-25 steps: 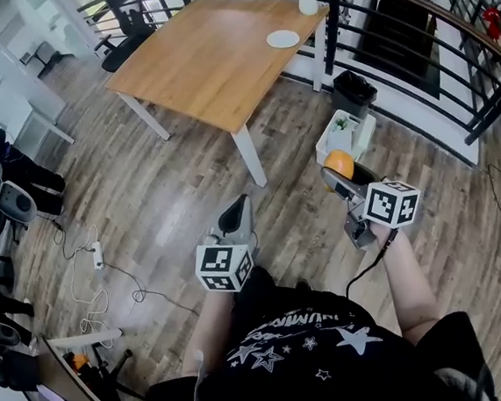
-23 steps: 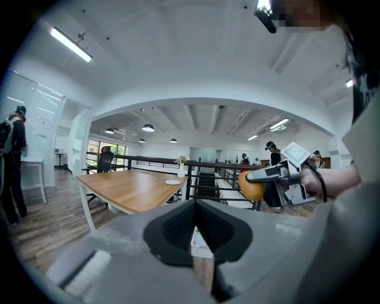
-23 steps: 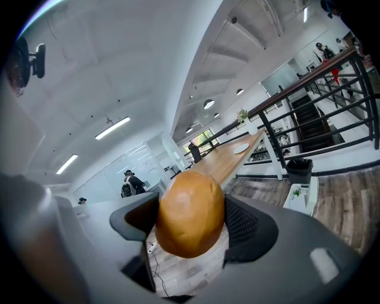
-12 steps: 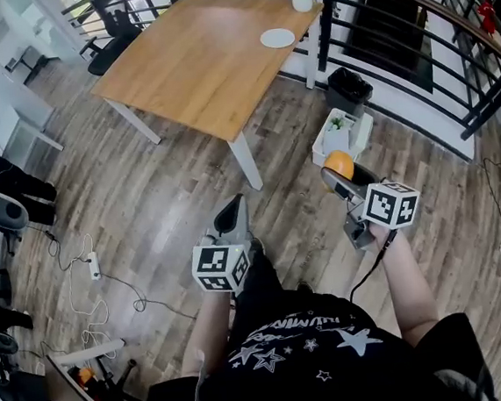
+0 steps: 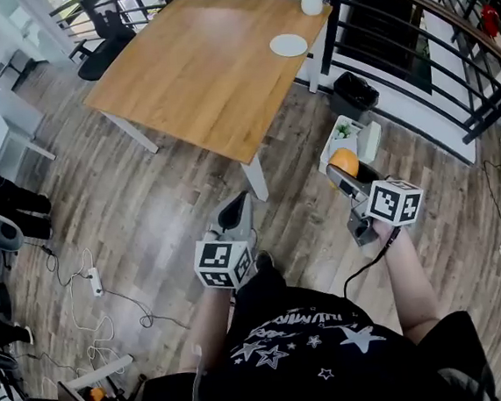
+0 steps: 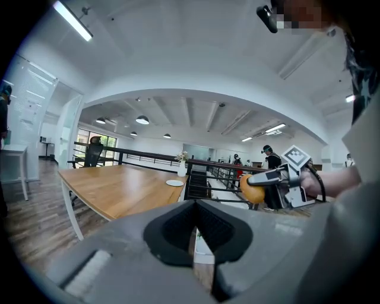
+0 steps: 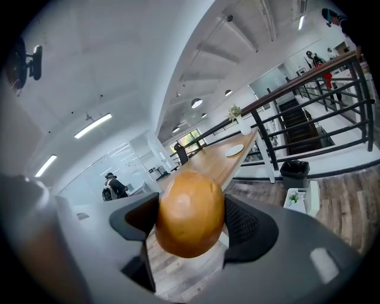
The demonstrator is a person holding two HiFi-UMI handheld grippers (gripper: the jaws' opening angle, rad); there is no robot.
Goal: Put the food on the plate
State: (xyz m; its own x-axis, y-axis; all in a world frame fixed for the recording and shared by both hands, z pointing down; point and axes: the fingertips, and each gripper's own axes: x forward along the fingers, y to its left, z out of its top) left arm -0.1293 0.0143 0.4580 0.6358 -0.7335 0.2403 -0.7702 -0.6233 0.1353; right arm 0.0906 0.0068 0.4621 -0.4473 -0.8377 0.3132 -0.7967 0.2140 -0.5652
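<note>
Right tool point(image 7: 191, 221) clamped on orange bun point(image 7: 190, 212), wooden table point(image 7: 217, 161), plate point(image 7: 234, 150) beyond

- A big wooden table point(image 5: 194, 68) is standing on the wood floor point(image 5: 145, 205).
- A small white plate point(image 5: 288, 45) is lying near the table's far right corner.
- A white vase point(image 5: 312, 2) is standing just past the plate.
- A black bin point(image 5: 352, 95) and a white box point(image 5: 350, 134) are sitting on the floor to the right of the table.
- White cables point(image 5: 95, 281) are lying on the floor at the near left.

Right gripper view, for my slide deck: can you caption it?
Right gripper holding a round orange-brown food item, with the wooden table and white plate ahead.
</note>
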